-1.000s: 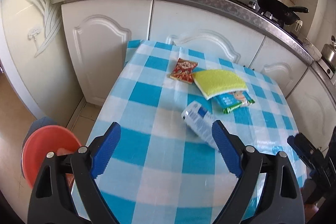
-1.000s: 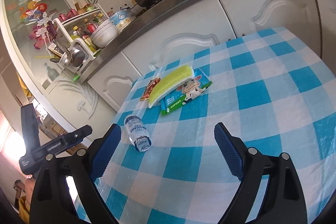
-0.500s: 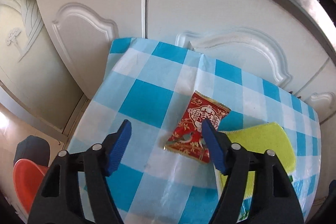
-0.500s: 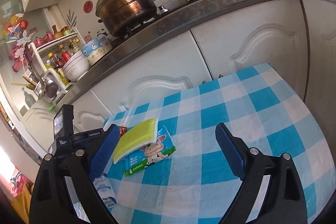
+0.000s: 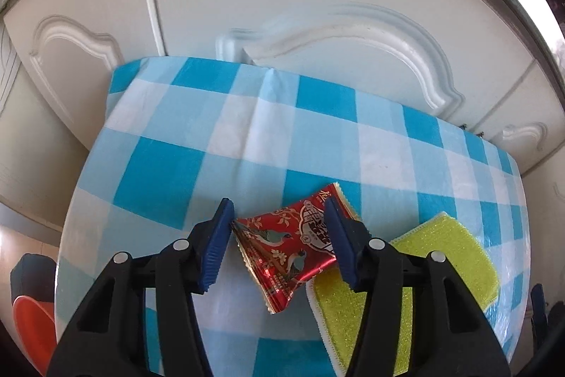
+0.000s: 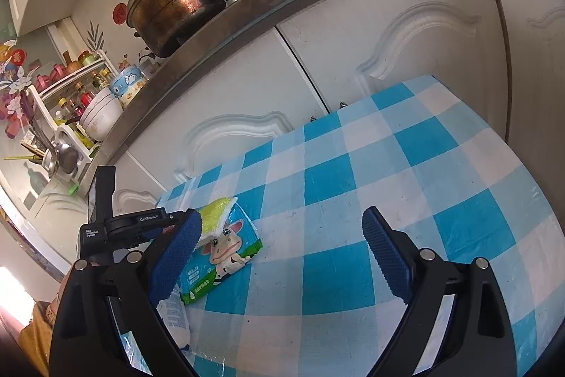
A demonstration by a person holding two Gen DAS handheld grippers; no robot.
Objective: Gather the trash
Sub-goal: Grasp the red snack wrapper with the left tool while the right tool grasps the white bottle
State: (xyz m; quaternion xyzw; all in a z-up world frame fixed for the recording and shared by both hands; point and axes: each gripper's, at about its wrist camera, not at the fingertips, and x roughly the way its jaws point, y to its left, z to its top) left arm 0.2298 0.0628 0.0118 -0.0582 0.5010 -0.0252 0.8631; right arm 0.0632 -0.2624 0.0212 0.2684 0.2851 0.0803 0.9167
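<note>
A red snack wrapper lies on the blue checked tablecloth. My left gripper is down around it, jaws open, one blue pad on each side; the left pad touches its corner. A yellow-green sponge lies just right of the wrapper and shows in the right wrist view. There a green-and-blue wipes packet lies under the sponge, and a crushed plastic bottle lies partly behind my left finger. My right gripper is open and empty above the cloth. The left gripper's body shows at left.
White cabinet doors stand right behind the table's far edge. A red bin sits on the floor at lower left. On the counter are a large pot, bowls and a dish rack.
My left gripper has gone forward and down over the red wrapper and its jaws have narrowed around it. My right gripper has tilted down closer to the cloth.
</note>
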